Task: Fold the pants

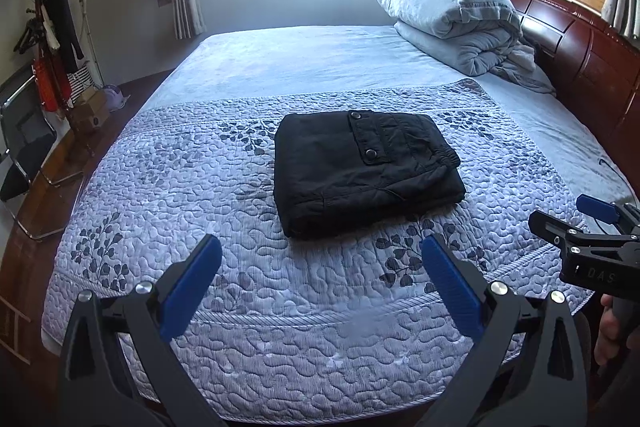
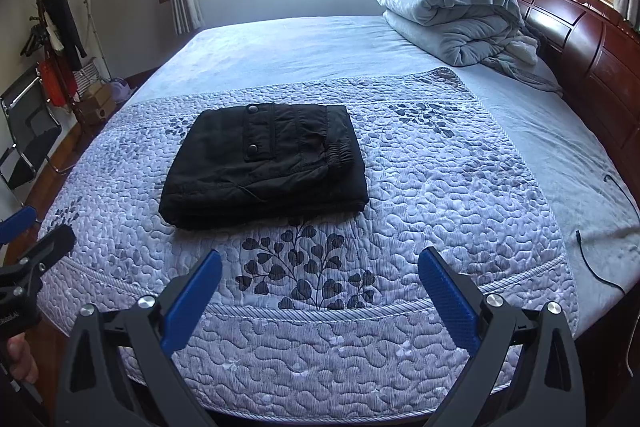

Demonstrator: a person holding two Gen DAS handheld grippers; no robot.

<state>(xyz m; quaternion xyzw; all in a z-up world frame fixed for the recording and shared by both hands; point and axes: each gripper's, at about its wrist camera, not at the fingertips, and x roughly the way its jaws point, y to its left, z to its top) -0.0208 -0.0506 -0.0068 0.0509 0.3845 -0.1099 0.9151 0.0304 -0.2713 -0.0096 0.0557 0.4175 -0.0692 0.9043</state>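
Left gripper (image 1: pixel 320 247): two black moulded arms of triangular section, each with a triangular cut-out near its base. Each finger carries a long blue pad (image 1: pixel 192 291) with a fine textured face. Four round silver screw heads (image 1: pixel 144 287) sit on the pivots, two on each side.

Right gripper (image 2: pixel 320 259): same construction, with black arms, blue ribbed pads (image 2: pixel 450 297) and silver pivot screws (image 2: pixel 495 300).

In the left wrist view the right gripper's black body (image 1: pixel 596 259) shows small silver screws and pale lettering reading "DAS". Bare skin of the right hand (image 1: pixel 610 331) shows below it.

In the right wrist view the left gripper's body bears partial white lettering, with bare fingers (image 2: pixel 20 357) beneath
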